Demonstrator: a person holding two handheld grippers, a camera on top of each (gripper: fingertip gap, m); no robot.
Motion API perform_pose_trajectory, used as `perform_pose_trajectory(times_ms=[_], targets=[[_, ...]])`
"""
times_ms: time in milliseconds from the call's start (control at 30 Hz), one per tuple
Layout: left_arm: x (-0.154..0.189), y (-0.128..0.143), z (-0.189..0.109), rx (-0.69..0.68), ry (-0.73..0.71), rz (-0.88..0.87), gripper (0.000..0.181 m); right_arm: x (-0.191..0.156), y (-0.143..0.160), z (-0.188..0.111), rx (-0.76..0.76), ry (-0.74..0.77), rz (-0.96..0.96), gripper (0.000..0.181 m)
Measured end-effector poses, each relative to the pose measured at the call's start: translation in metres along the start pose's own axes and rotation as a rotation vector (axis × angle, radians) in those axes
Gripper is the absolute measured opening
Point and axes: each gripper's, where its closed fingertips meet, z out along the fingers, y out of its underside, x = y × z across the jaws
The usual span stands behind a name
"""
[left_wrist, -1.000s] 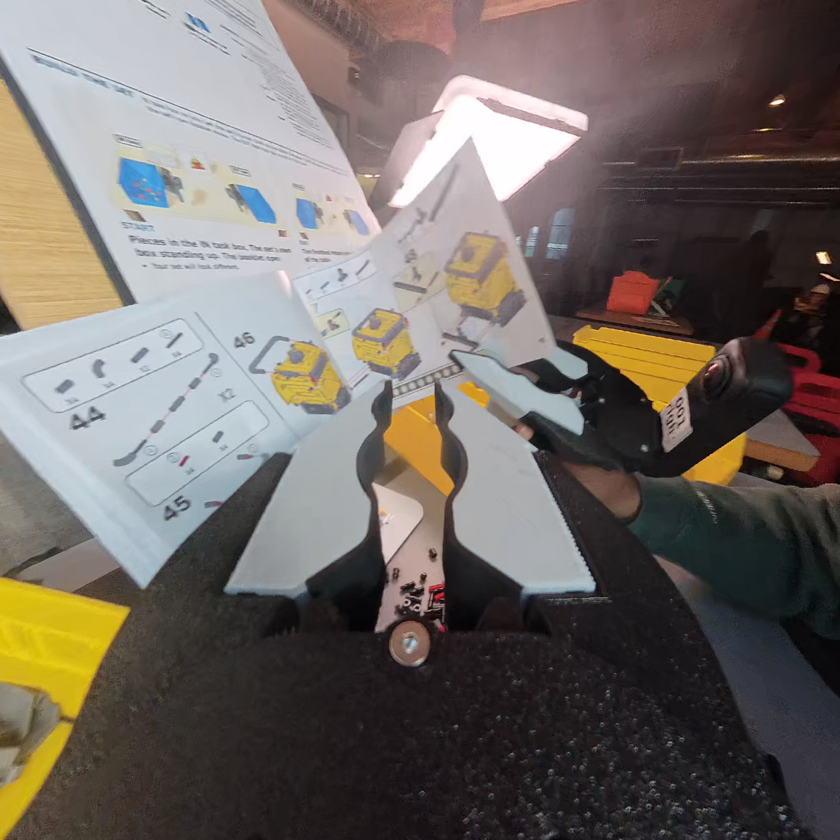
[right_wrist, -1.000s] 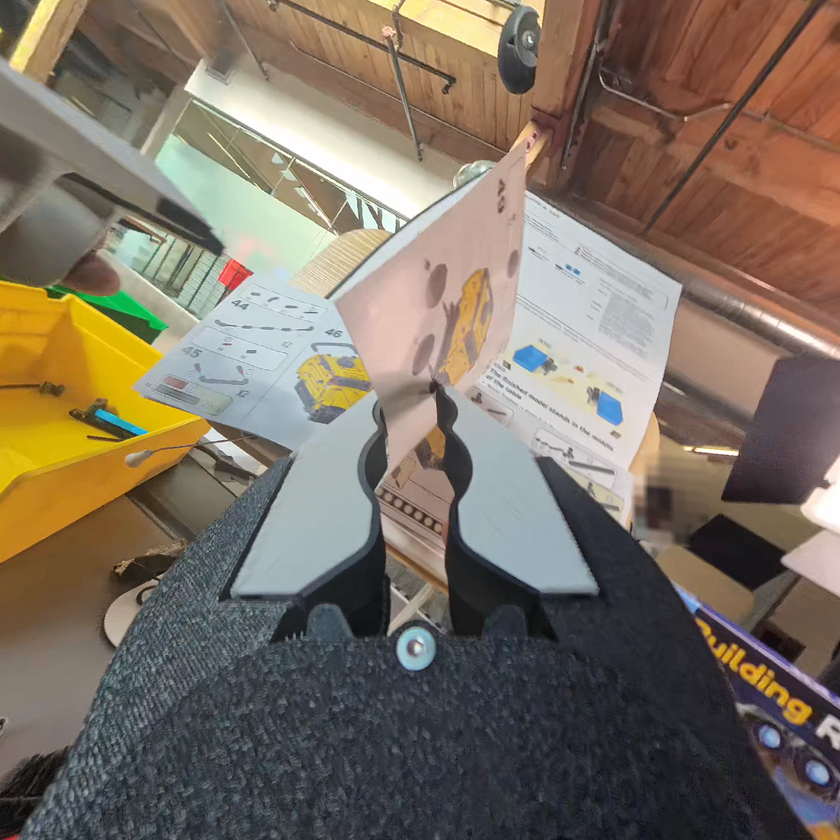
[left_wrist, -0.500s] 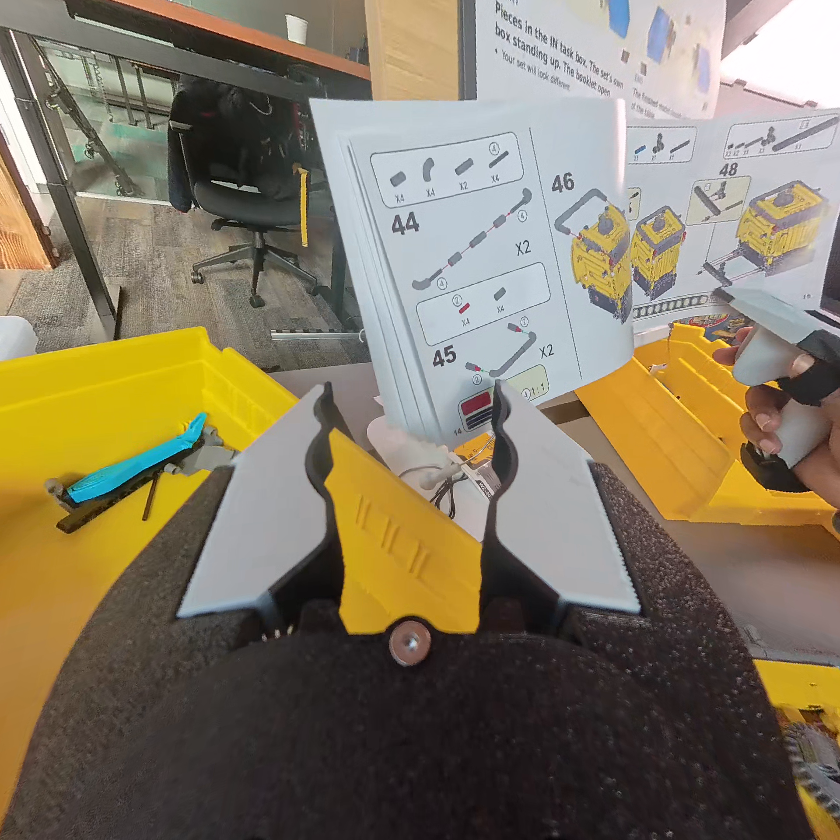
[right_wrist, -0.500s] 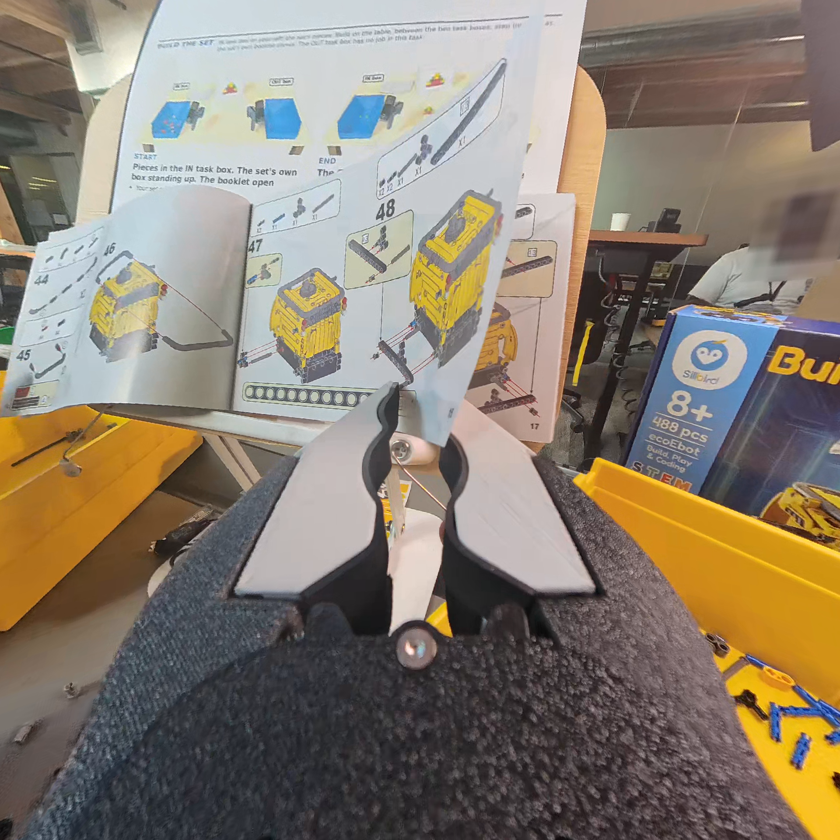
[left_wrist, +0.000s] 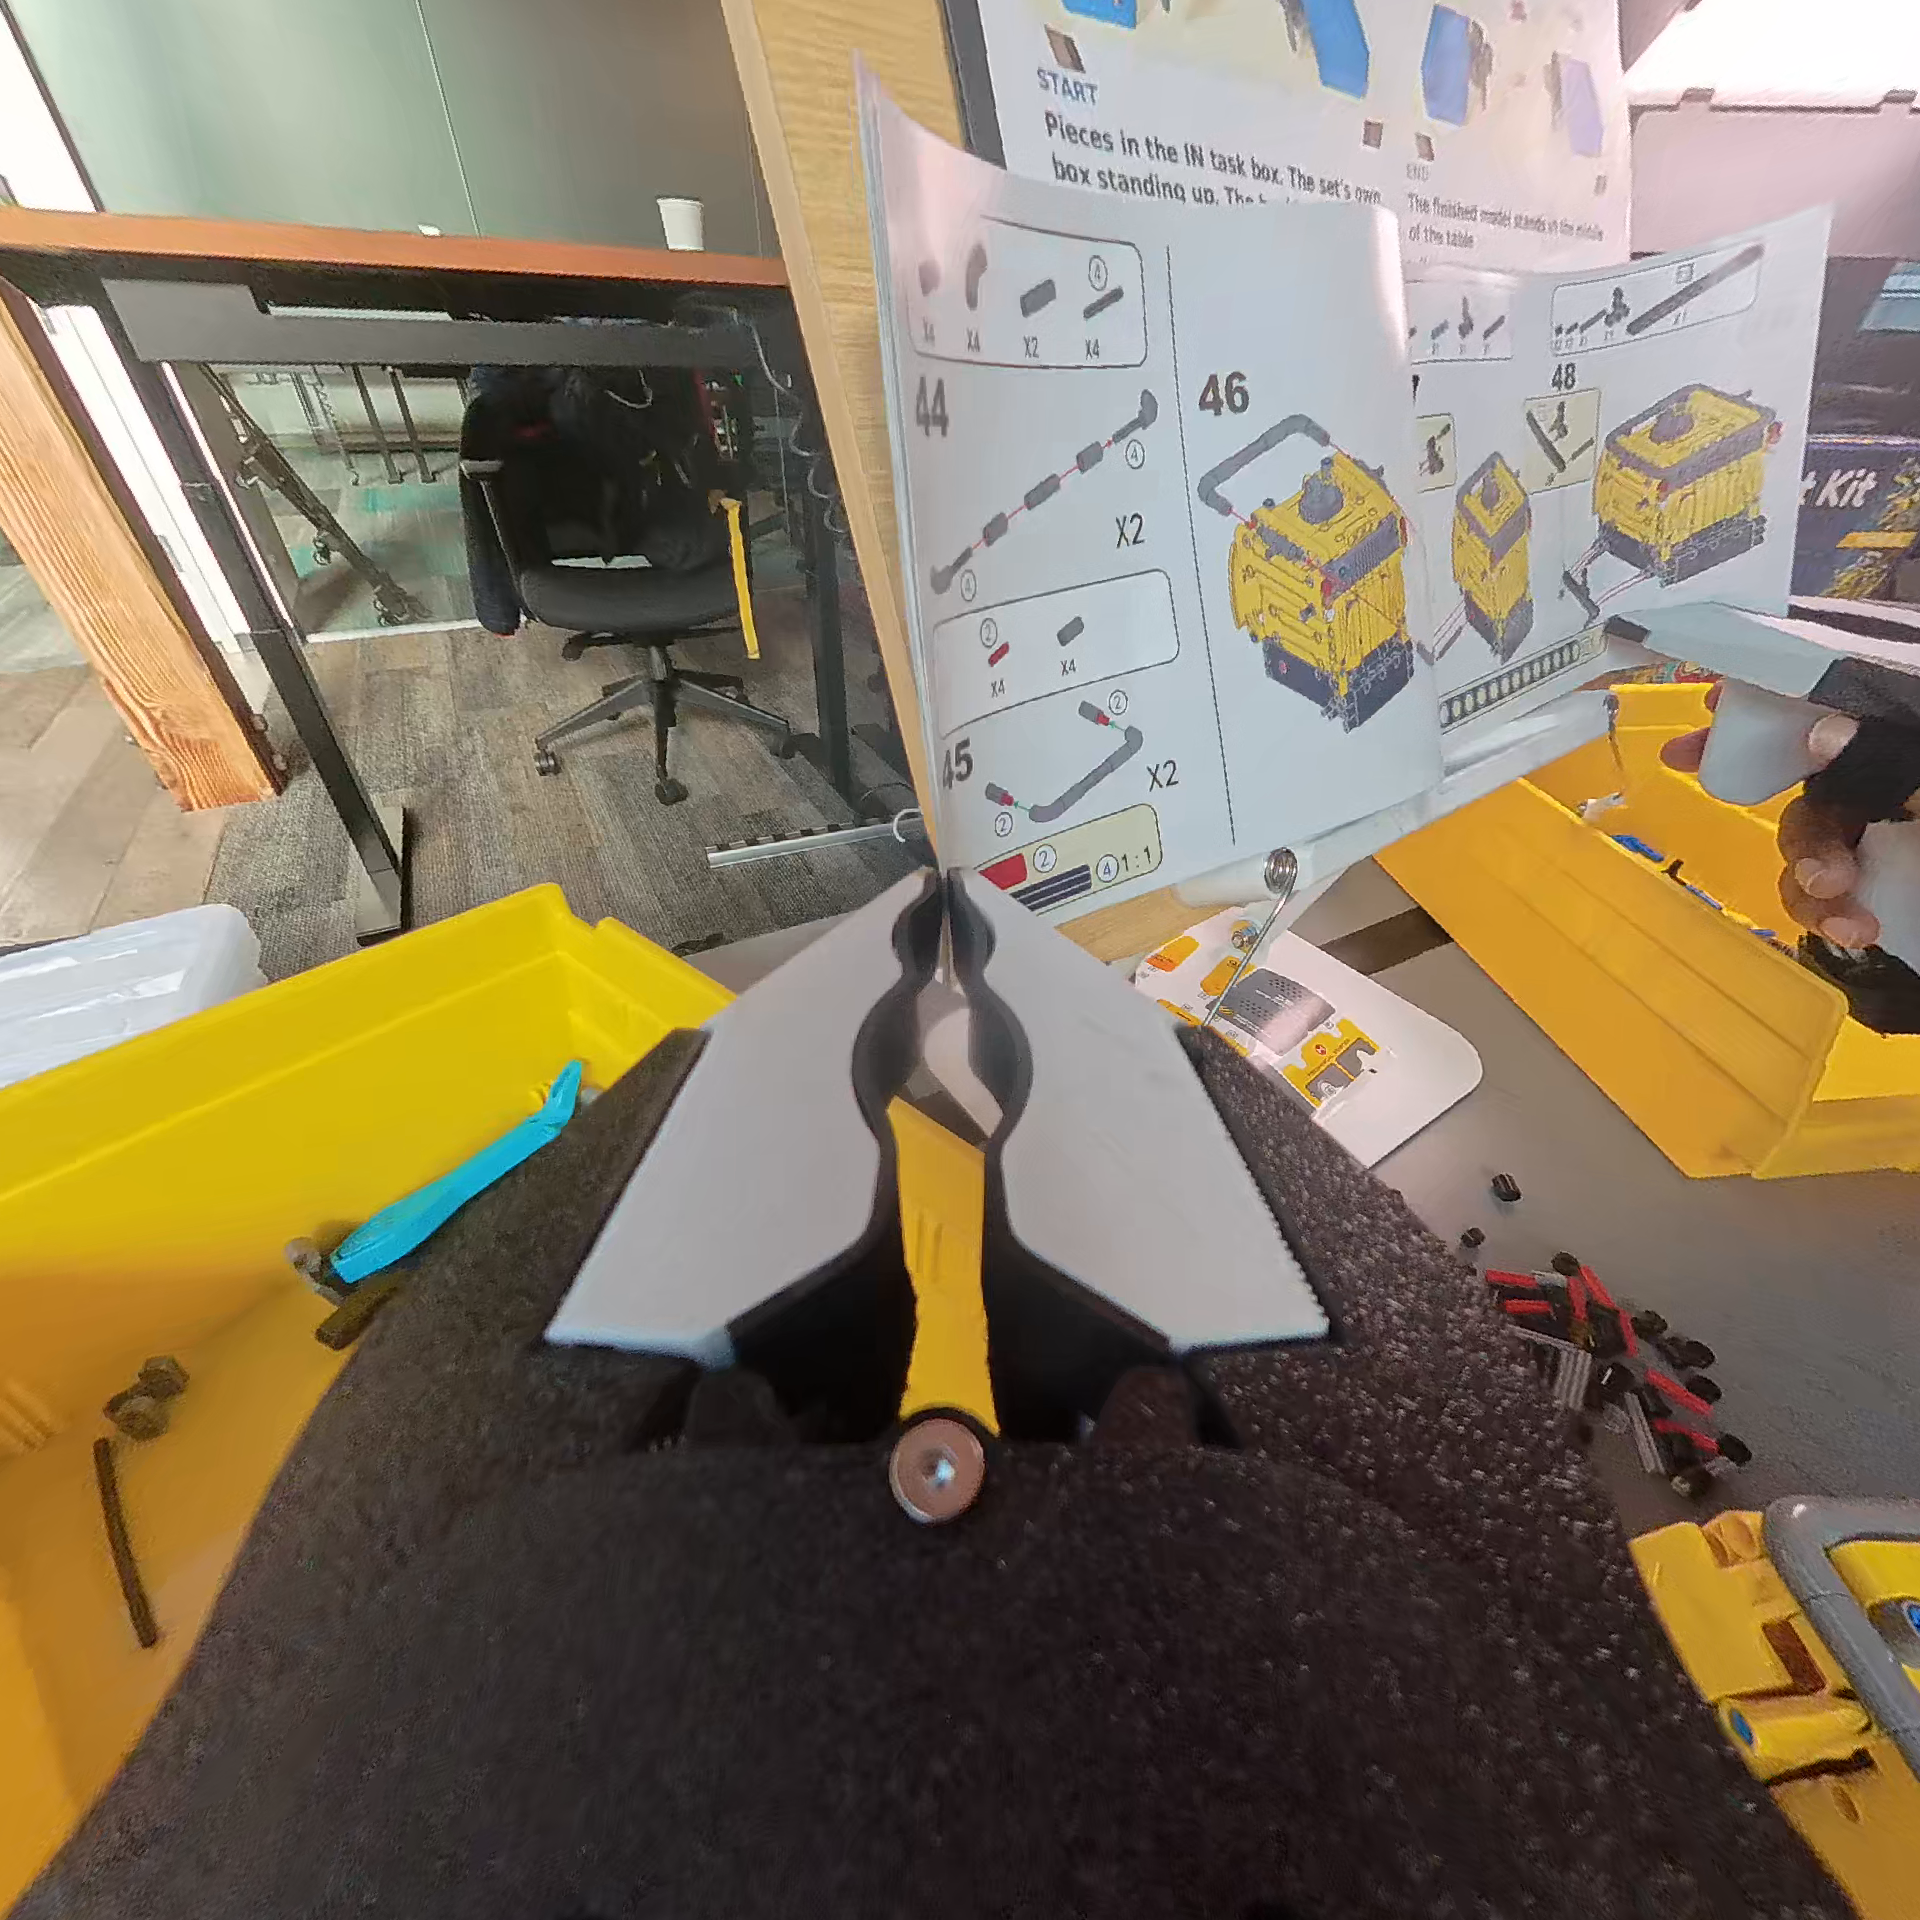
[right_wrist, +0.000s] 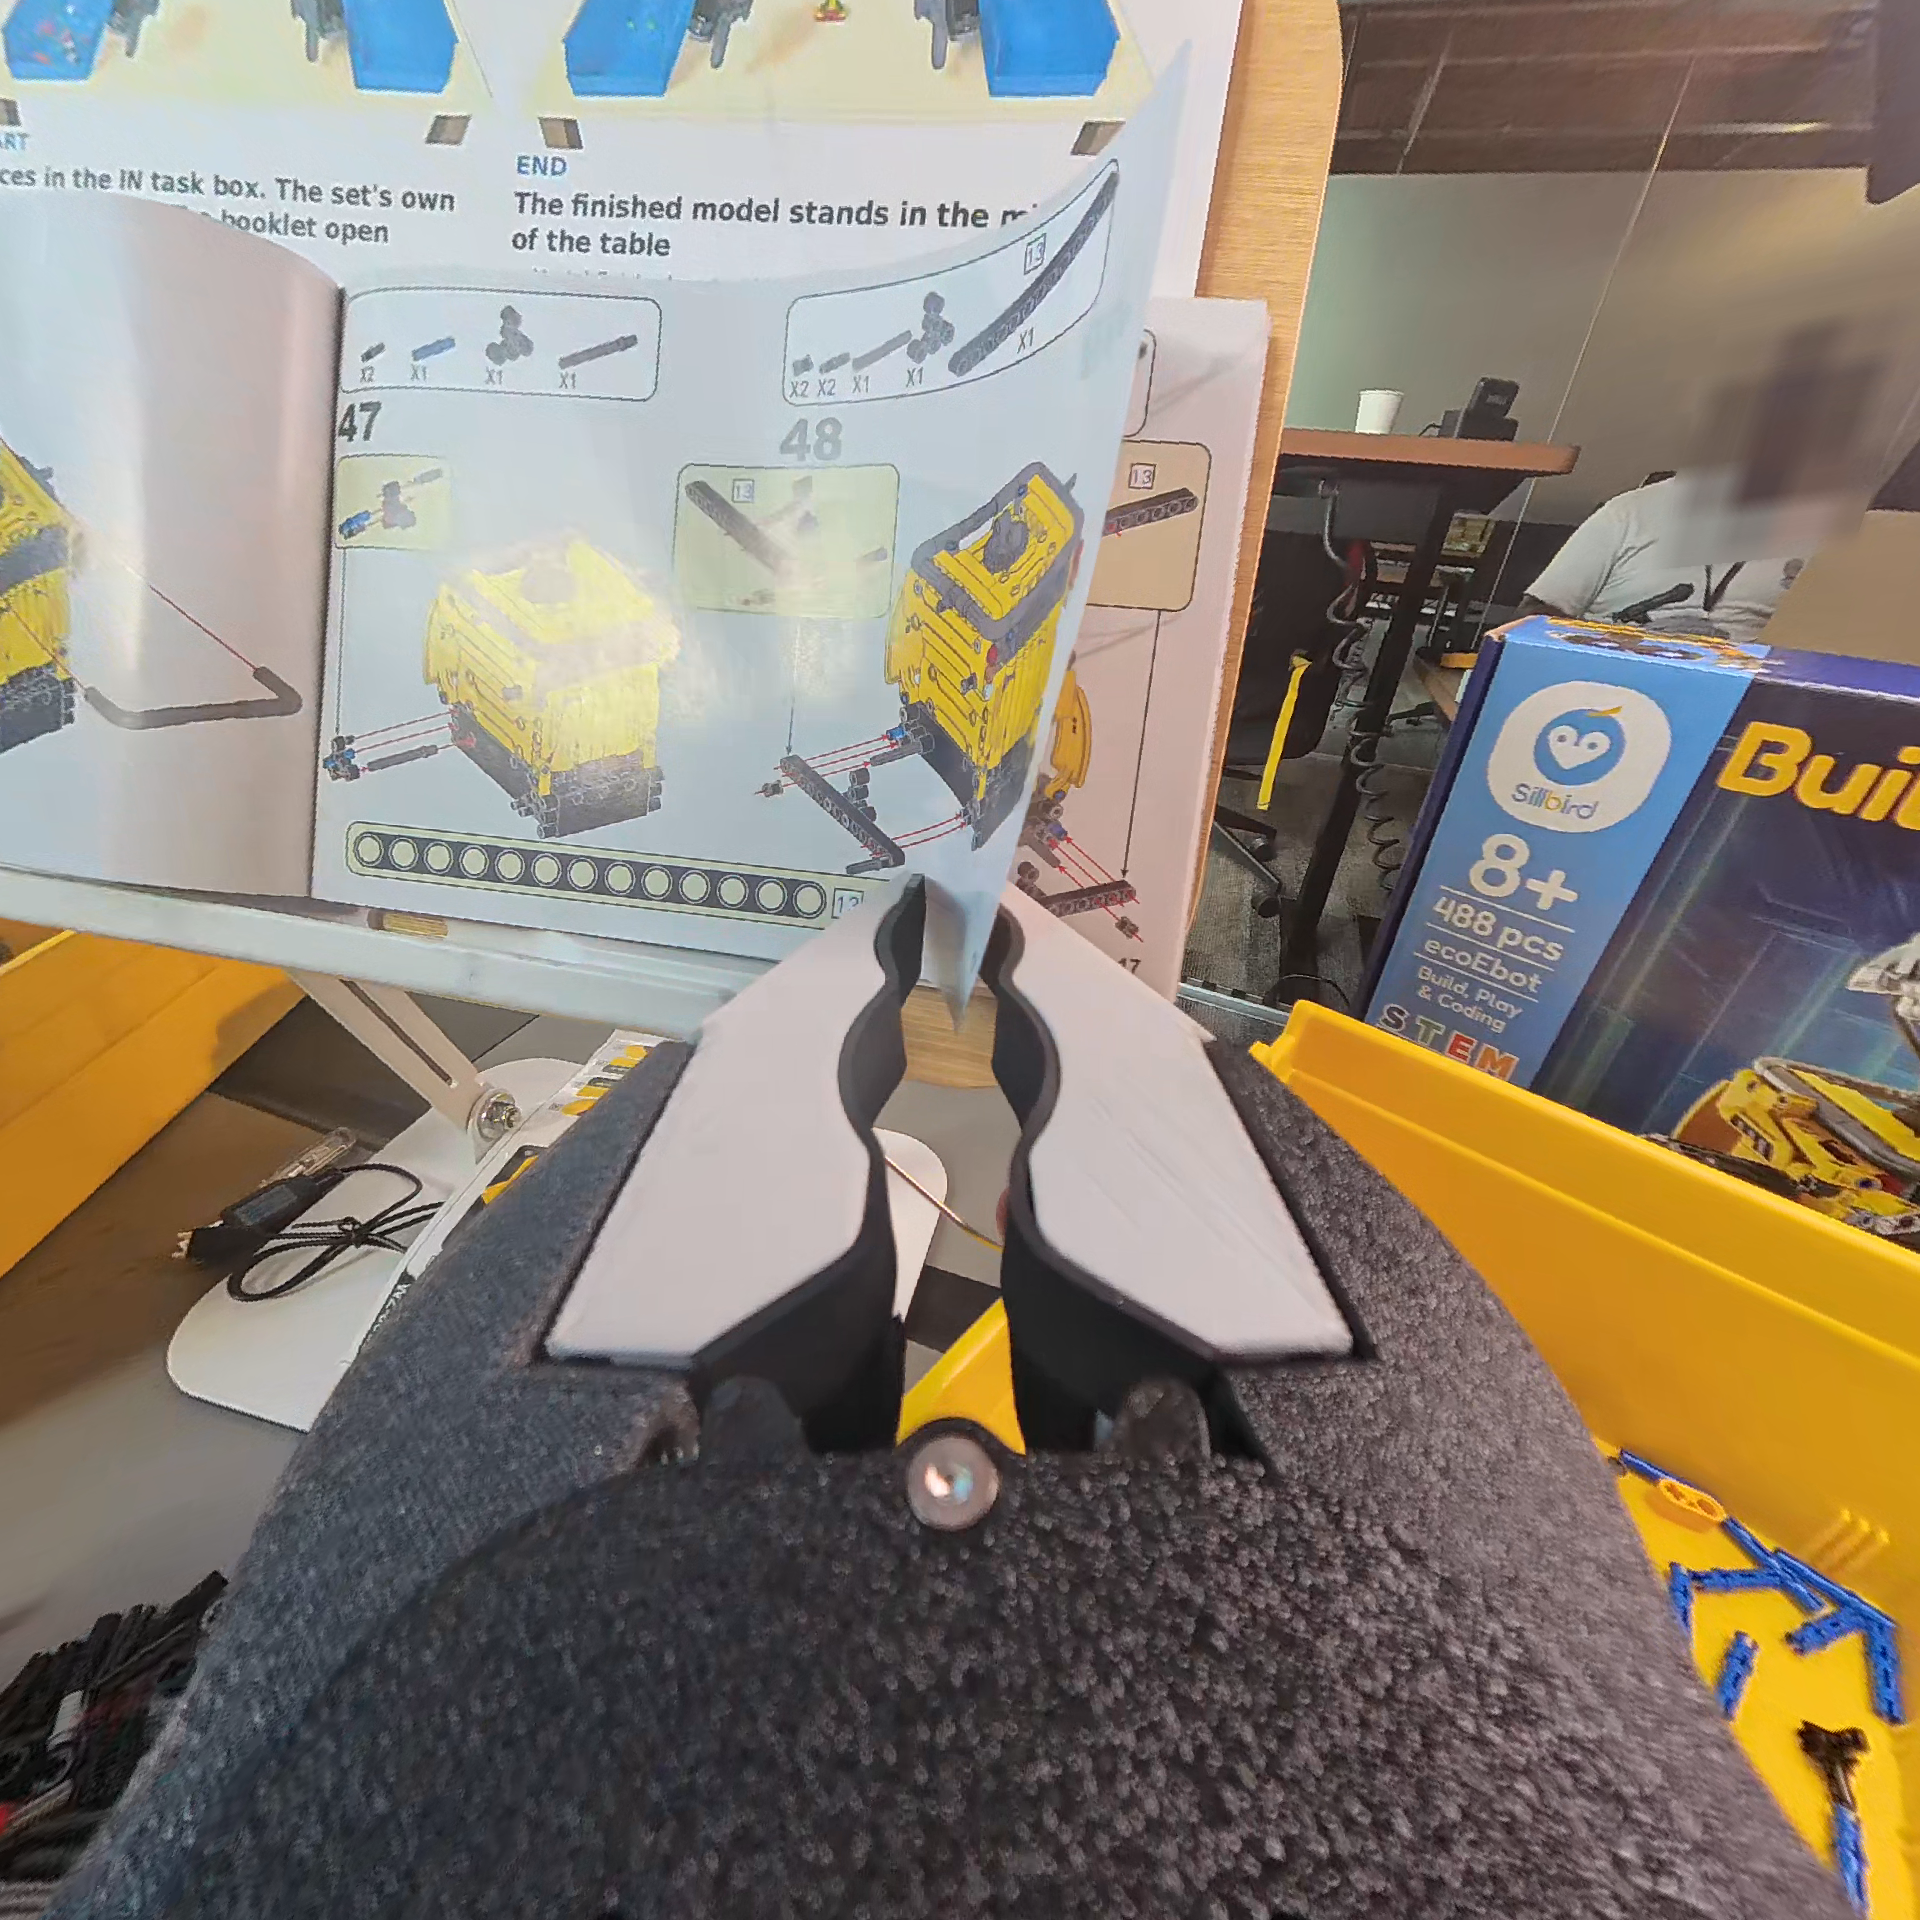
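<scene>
A: Grey paper first: in the left wrist view the left gripper (left_wrist: 945, 891) has its tips pressed together on the lower left corner of the instruction booklet (left_wrist: 1164, 540). The booklet stands open and upright on a white stand (left_wrist: 1351, 831), its left pages curling forward.

B: What lies about it?

A: A yellow bin (left_wrist: 312, 1081) sits left, below the gripper, with a blue pry tool (left_wrist: 457, 1184) and some dark pins in it. Right of the gripper, a heap of red and black pins (left_wrist: 1600, 1351) lies on the grey table (left_wrist: 1766, 1278). Farther right, the right gripper (left_wrist: 1766, 665), held by a person's hand (left_wrist: 1839, 842), meets the booklet's right page near its bottom edge. Another yellow bin (left_wrist: 1621, 966) lies below that.

B: And the right wrist view?

A: There the right gripper (right_wrist: 951, 925) pinches the lower right corner of the booklet (right_wrist: 644, 582); the thin page hangs between the tips, with the jaws close about it, and curls toward the camera. A printed poster (right_wrist: 727, 156) on a wooden board stands behind the booklet.

B: Beside it?

A: A blue product box (right_wrist: 1621, 852) stands upright at the right, behind a yellow bin (right_wrist: 1475, 1247) that holds blue pieces. At the left, a black cable (right_wrist: 312, 1236) lies coiled on the stand's white base (right_wrist: 270, 1340).
</scene>
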Motion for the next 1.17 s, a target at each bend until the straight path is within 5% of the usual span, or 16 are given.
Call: perform_pose_trajectory(times_ms=[1167], targets=[[0.001, -0.007, -0.009, 0.052, -0.044, 0.054, 0.0, 0.029, -0.002, -0.005, 0.027, 0.009, 0.11, 0.002]])
